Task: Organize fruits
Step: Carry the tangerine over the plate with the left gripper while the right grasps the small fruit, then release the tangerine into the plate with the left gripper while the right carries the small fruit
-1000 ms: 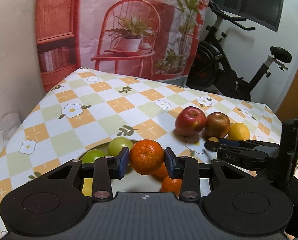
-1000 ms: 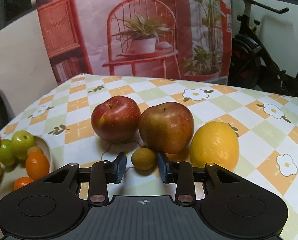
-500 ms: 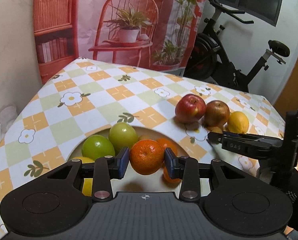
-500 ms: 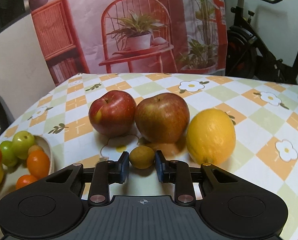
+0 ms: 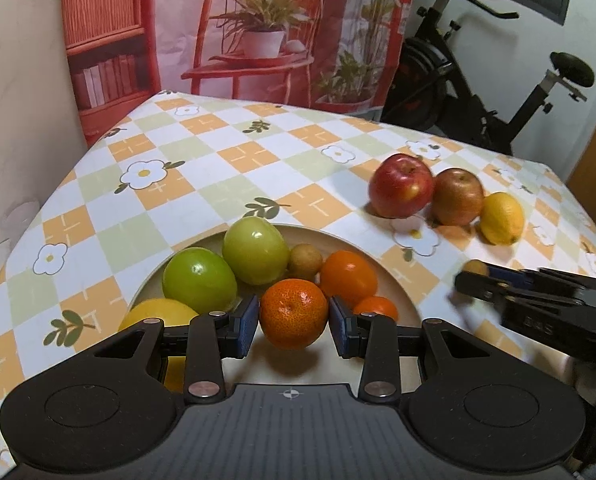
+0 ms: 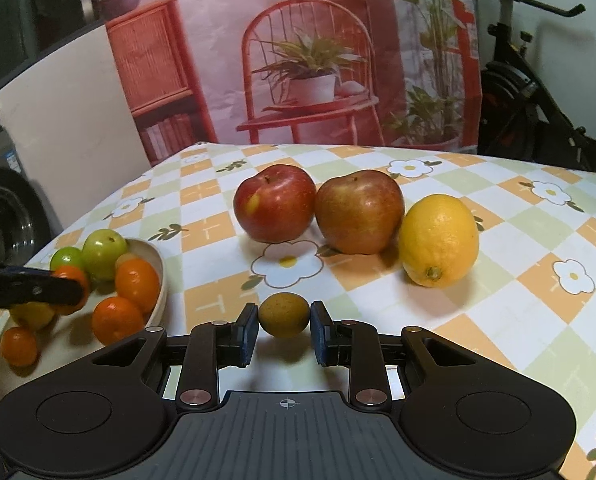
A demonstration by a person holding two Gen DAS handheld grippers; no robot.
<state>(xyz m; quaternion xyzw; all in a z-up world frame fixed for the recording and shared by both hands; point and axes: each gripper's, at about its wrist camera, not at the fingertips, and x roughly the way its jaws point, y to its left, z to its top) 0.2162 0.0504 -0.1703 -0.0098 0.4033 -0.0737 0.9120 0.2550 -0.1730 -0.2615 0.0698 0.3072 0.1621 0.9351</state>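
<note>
My left gripper (image 5: 293,320) is clenched on a mandarin (image 5: 293,313), held over the near part of the beige bowl (image 5: 361,242), and my right gripper (image 6: 284,326) has pinched a small olive-brown fruit (image 6: 284,314) just above the checked tablecloth (image 6: 497,320).

I judge the sorting a little past halfway. Already in the bowl are two green fruits (image 5: 226,268), a yellow one (image 5: 158,314) at the near left, a small brown one (image 5: 305,260) and two more orange ones (image 5: 349,278). Still out on the cloth are a red apple (image 6: 274,208), a duller russet apple (image 6: 358,211) touching it, and a lemon (image 6: 437,240) just beside that.

The mandarin's rind is pebbled and slightly flattened at the stem; the green fruits are smooth and glossy, catching the light. The small fruit in my right pads looks matte and finely speckled (a longan, perhaps, though I cannot be sure). The lemon is dimpled with a nub end, the apples waxy, the bowl shallow and matte, the cloth smooth like wipe-clean vinyl.
</note>
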